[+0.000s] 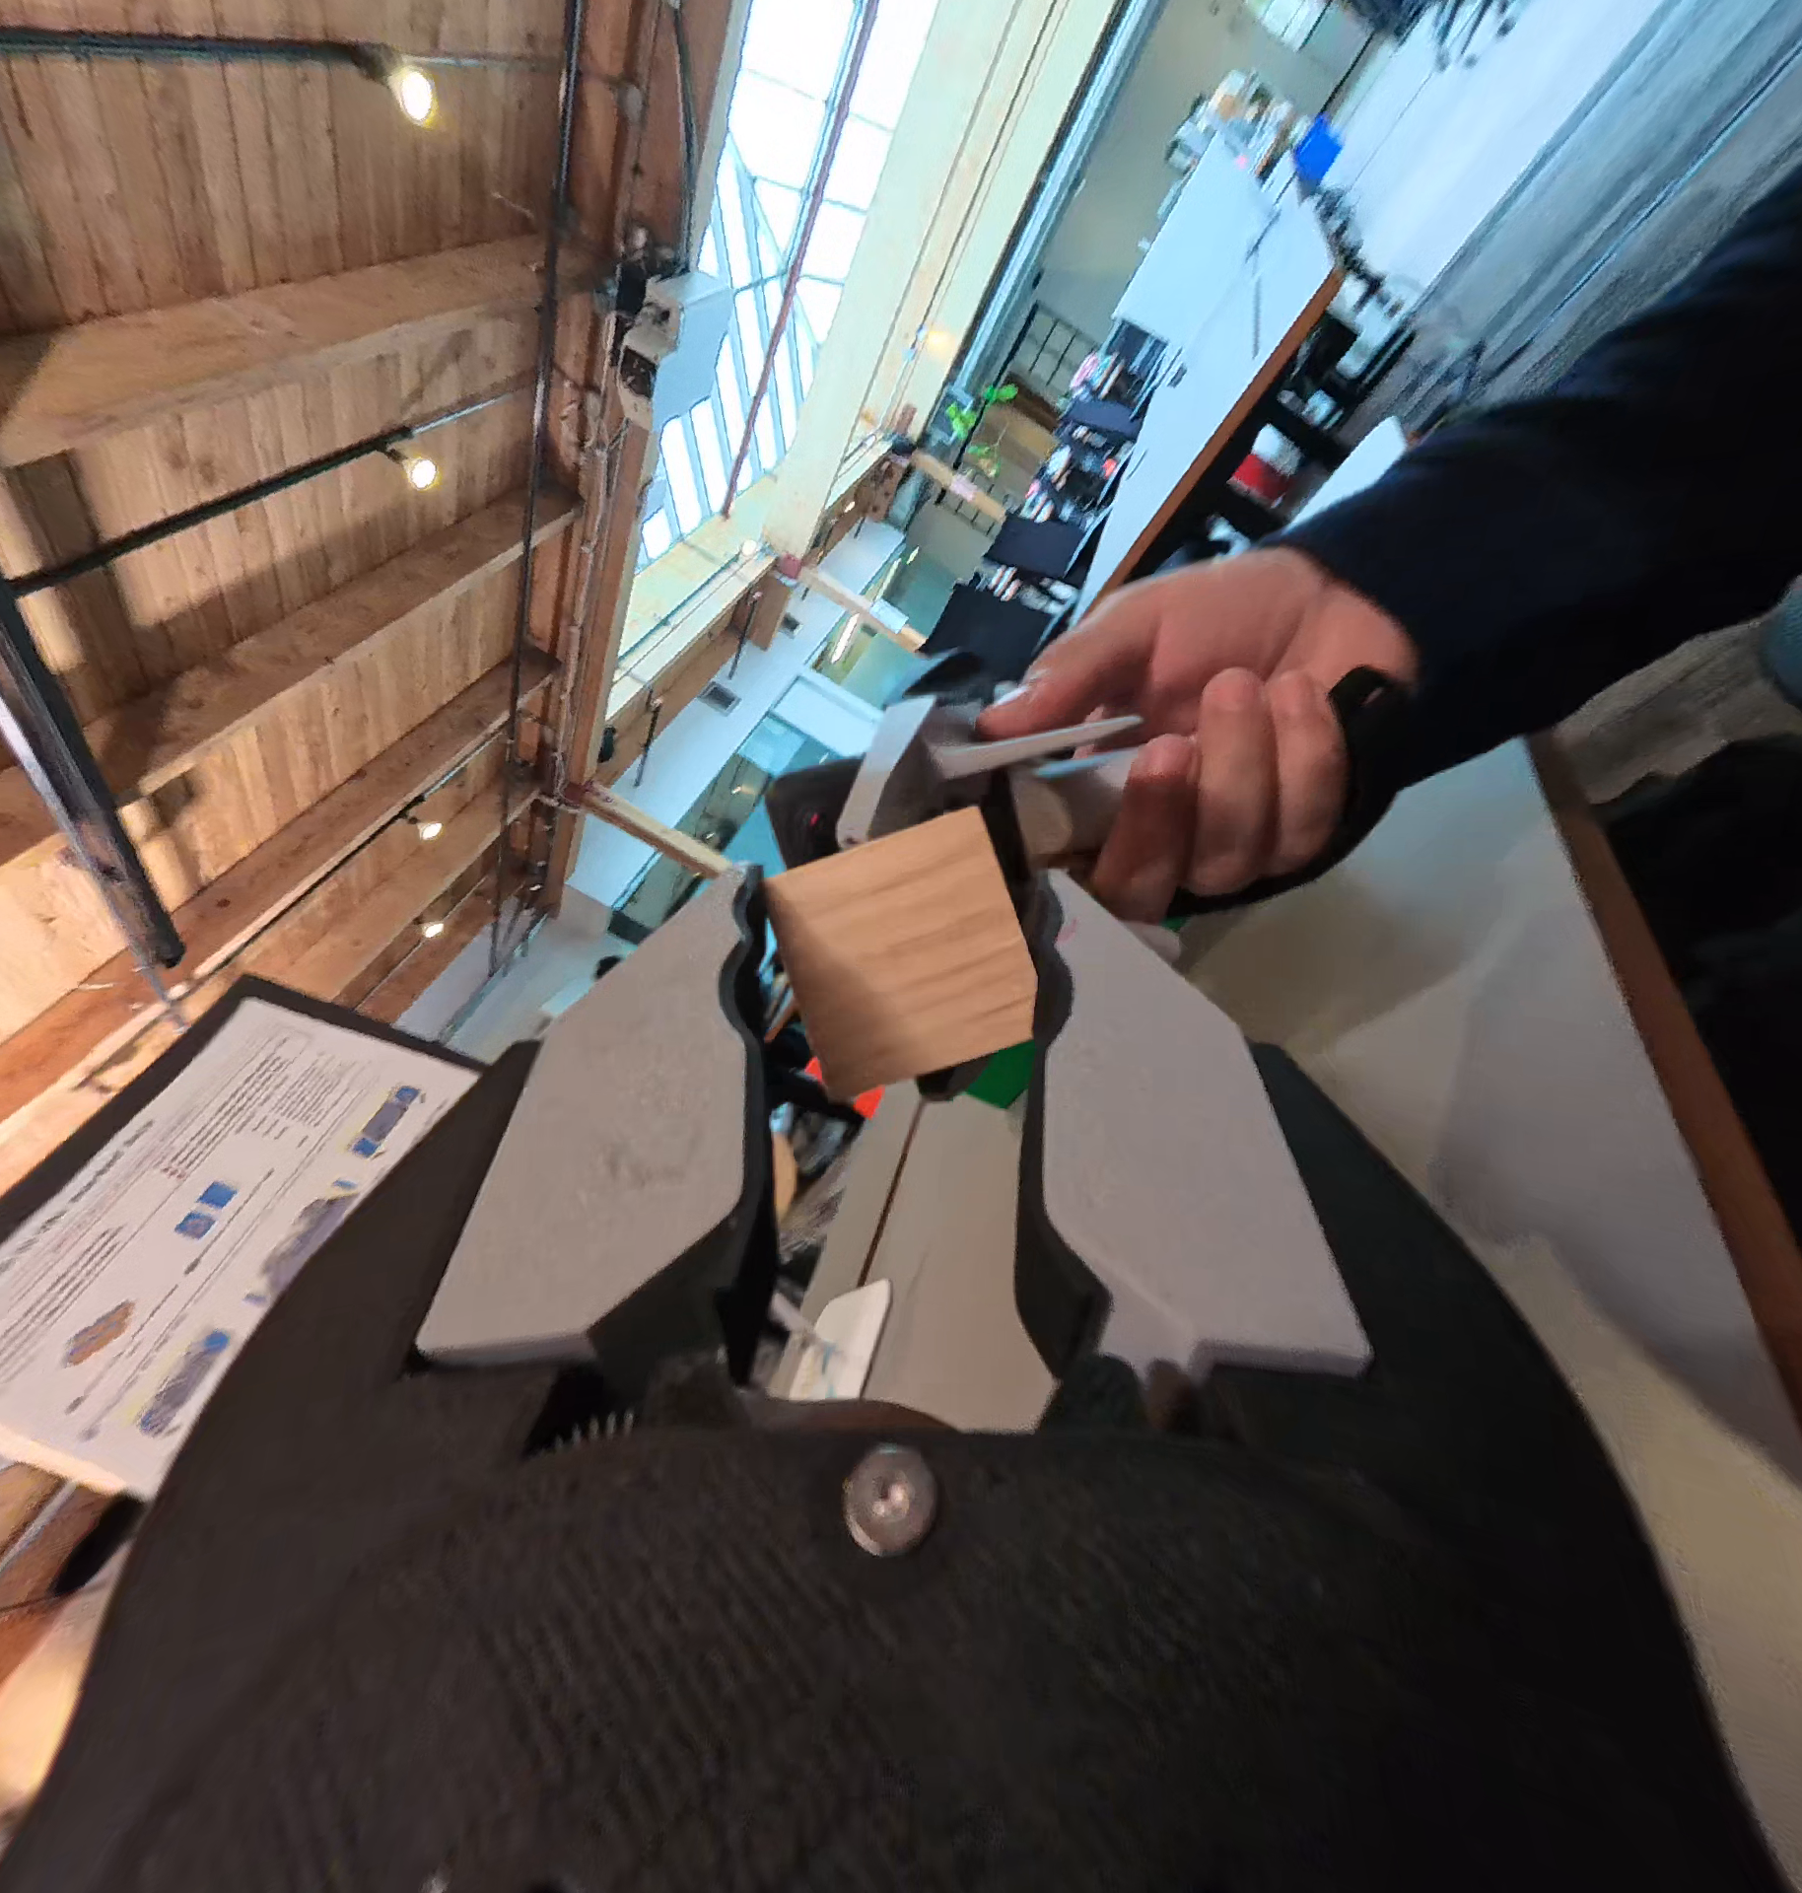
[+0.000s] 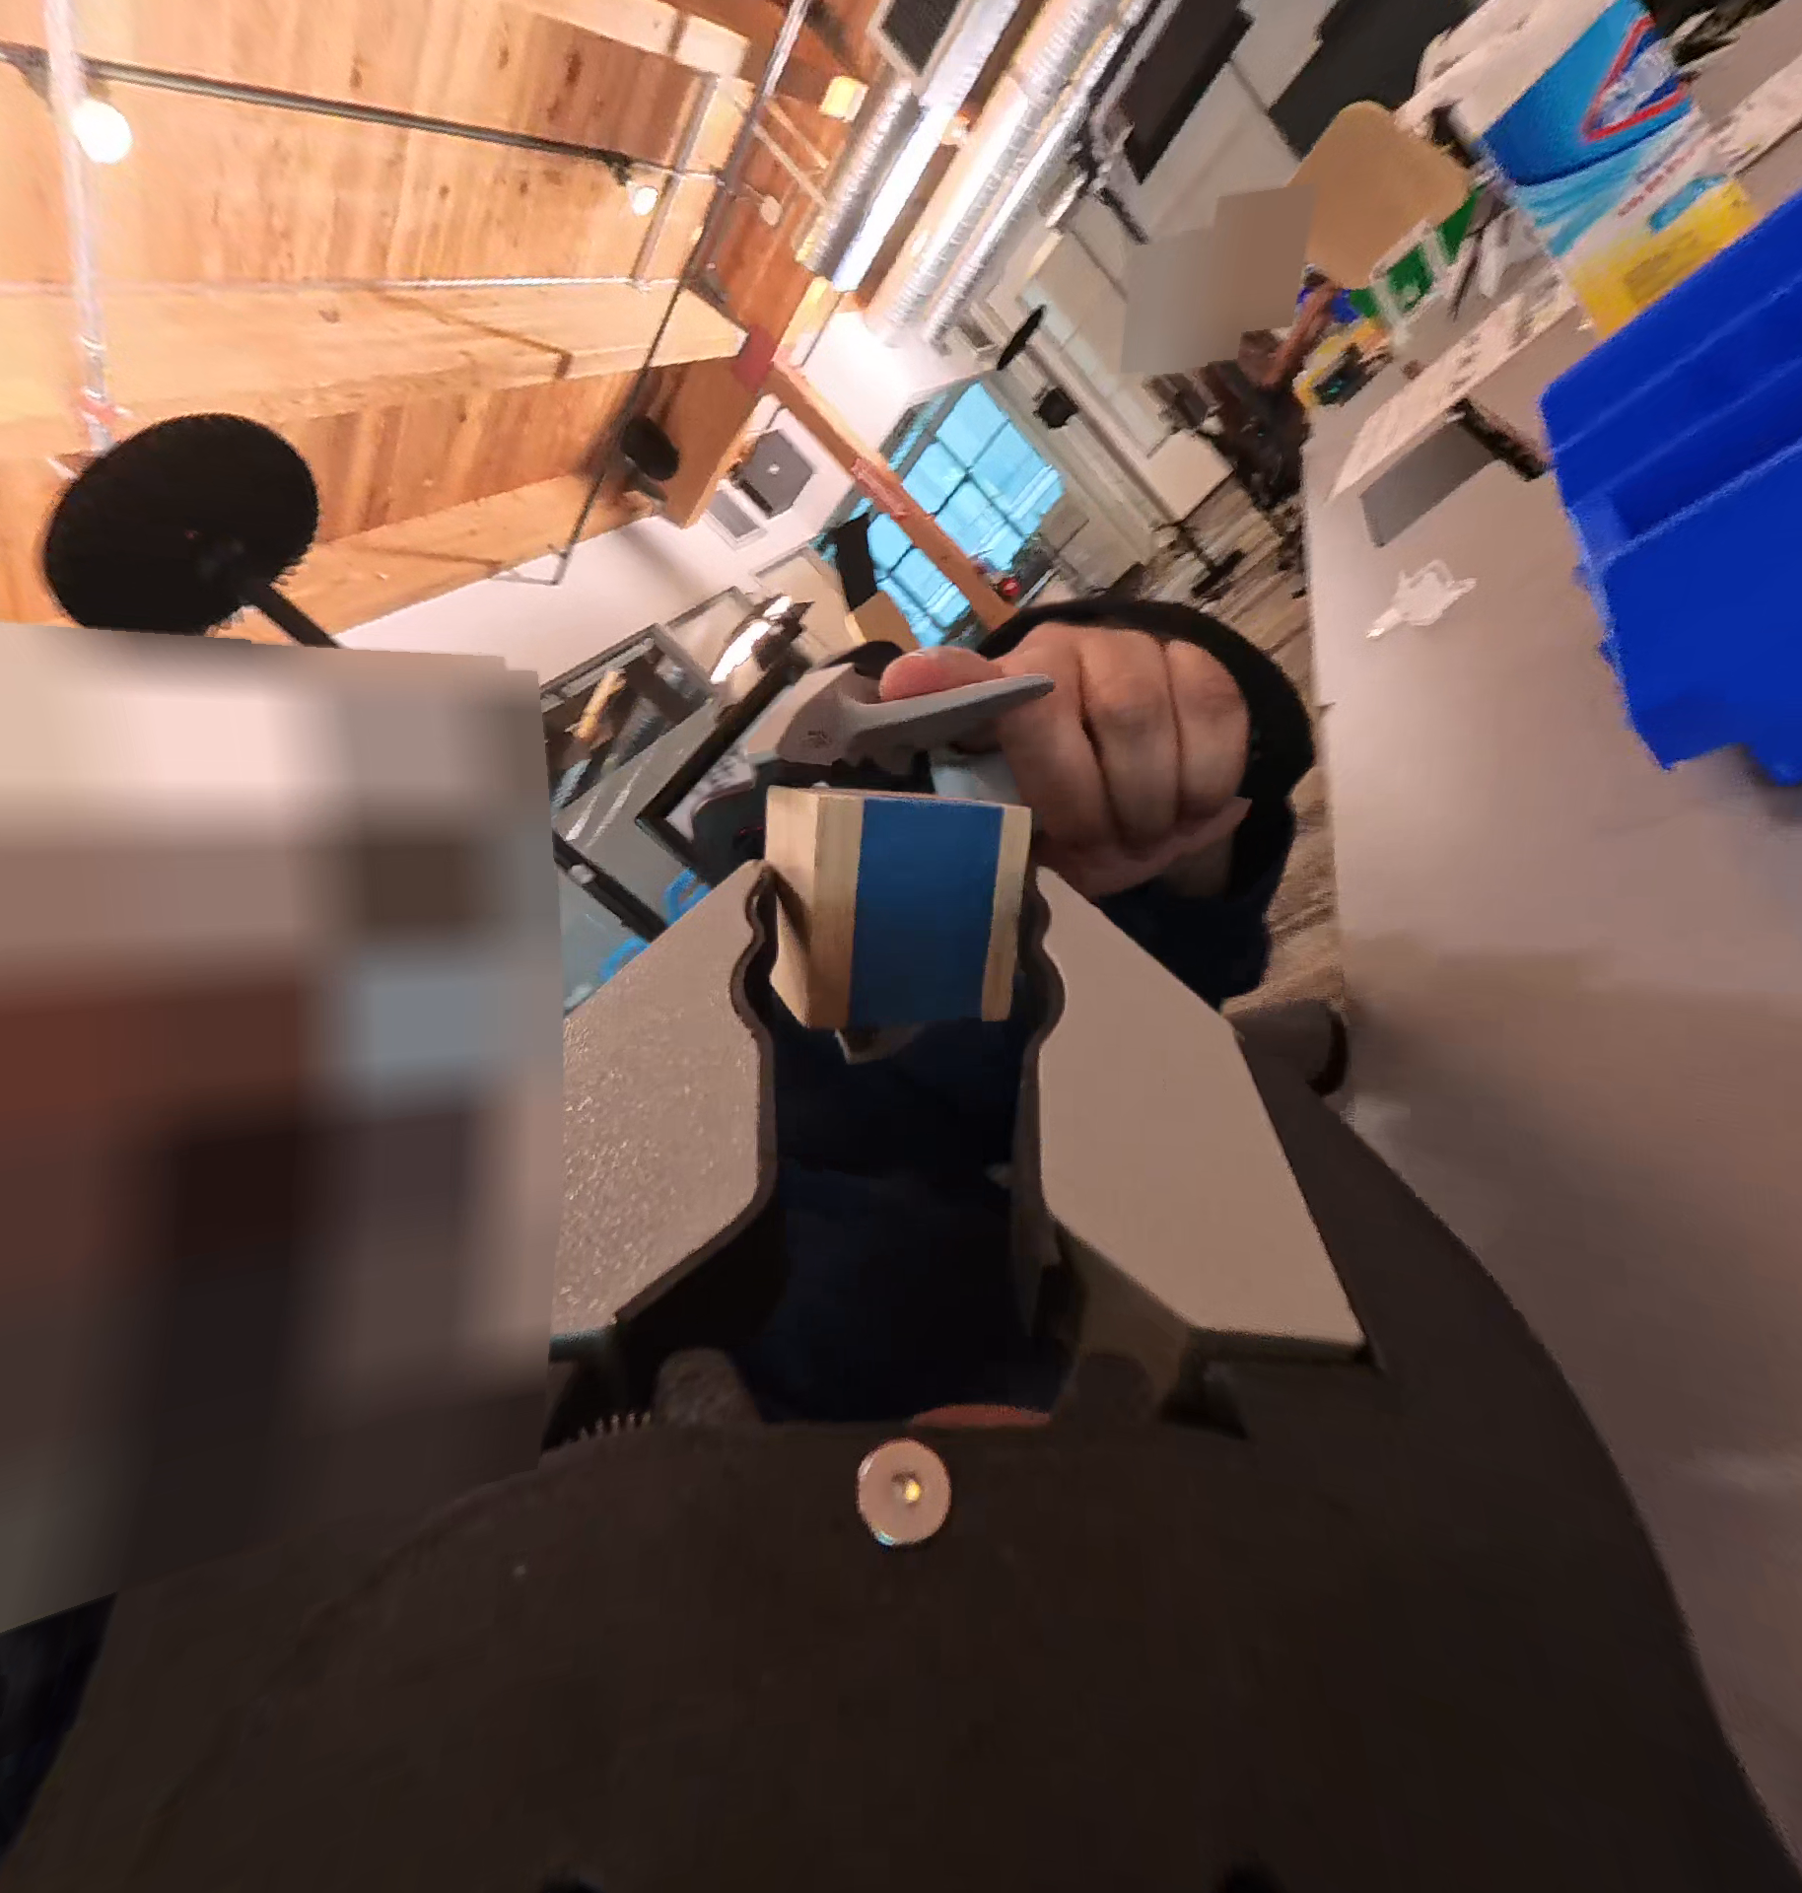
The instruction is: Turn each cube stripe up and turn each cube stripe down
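Note:
One wooden cube [image 1: 902, 968] is held in the air between both grippers. In the left wrist view its plain wood face is toward me, and my left gripper [image 1: 897, 953] is shut on its two sides. In the right wrist view the same cube [image 2: 902, 912] shows a face with a wide blue stripe [image 2: 923, 912], and my right gripper [image 2: 897, 922] is shut on its sides. Each gripper shows beyond the cube in the other's view: the right one [image 1: 907, 779] and the left one [image 2: 907, 717], clamping the cube's other two faces.
A person's hands [image 1: 1214, 738] [image 2: 1132, 748] in dark sleeves hold the grippers. A white table with a wood edge [image 1: 1440, 1076] lies to the right, with a green object [image 1: 999, 1076] behind the cube. Blue bins [image 2: 1716, 512] stand on a grey table [image 2: 1470, 819]. A printed sheet [image 1: 160, 1229] is at the left.

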`<state>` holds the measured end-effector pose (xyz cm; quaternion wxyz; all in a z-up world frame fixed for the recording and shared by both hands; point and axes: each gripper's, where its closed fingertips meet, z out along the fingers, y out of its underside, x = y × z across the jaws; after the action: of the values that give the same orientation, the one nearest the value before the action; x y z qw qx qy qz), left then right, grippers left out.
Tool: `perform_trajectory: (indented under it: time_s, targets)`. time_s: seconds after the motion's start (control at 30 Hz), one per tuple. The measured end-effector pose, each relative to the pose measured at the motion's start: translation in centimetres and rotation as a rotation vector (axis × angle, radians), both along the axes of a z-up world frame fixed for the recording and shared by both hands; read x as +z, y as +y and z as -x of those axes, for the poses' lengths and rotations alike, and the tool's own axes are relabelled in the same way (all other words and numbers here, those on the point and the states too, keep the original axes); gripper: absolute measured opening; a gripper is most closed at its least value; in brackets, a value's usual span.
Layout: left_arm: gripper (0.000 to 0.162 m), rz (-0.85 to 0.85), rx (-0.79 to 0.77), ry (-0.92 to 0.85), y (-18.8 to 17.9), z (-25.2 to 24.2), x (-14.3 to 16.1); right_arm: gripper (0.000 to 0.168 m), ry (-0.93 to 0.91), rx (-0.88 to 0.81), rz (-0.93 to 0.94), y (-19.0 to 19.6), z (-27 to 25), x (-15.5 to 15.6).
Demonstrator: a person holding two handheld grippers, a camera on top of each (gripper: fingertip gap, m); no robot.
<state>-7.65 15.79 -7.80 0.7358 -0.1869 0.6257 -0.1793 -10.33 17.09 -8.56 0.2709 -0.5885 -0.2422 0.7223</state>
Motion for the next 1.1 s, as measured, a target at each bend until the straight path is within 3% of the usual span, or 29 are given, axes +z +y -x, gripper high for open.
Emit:
perform_trajectory:
  time_s: [0.03, 0.13, 0.23, 0.3, 0.37, 0.43, 0.5, 0.63, 0.77, 1.0, 1.1]
  targets:
    - [0.05, -0.016, 0.031, -0.009, 0.6, -0.2, -0.2, 0.045, -0.03, -0.045, -0.028, 0.5, -0.3, -0.2]
    - [0.043, -0.005, 0.108, 0.02, 2.7, -0.4, -1.6, 0.044, -0.22, -0.266, -0.228, 2.8, -1.7, -1.4]
    - [0.03, 0.092, 0.089, 0.033, 4.2, 0.3, -2.1, 0.044, -0.414, -0.474, -0.39, 5.2, -4.6, -1.8]
    - [0.014, 0.134, 0.087, 0.012, 4.7, 0.9, -1.5, 0.044, -0.522, -0.602, -0.465, 6.7, -7.6, -1.4]
    - [0.0, 0.14, 0.123, 0.006, 5.2, 1.2, -1.0, 0.044, -0.711, -0.825, -0.56, 9.2, -13.3, -0.7]
    - [0.0, 0.137, 0.187, 0.029, 5.8, 1.1, -1.2, 0.044, -0.952, -1.1, -0.624, 11.1, -21.7, 0.3]
    - [0.0, 0.158, 0.208, 0.04, 5.6, 0.8, -1.2, 0.044, -1.113, -1.267, -0.551, 11.1, -29.3, 0.1]
    - [0.0, 0.151, 0.176, 0.045, 4.1, -0.2, -1.0, 0.044, -1.33, -1.24, -0.262, 10.9, -37.7, -6.0]
    - [0.0, 0.087, 0.238, 0.077, 5.1, -0.5, -1.9, 0.046, -1.468, -1.114, -0.097, 11.9, -40.0, -12.3]
    - [0.0, 0.238, 0.334, 0.079, 8.6, 0.1, -2.8, 0.042, -1.523, -1.157, 0.0, 14.4, -41.7, -15.6]
    - [0.0, 0.357, 0.425, 0.067, 11.5, 1.2, -2.9, 0.045, -1.505, -1.17, 0.011, 14.1, -41.9, -15.3]
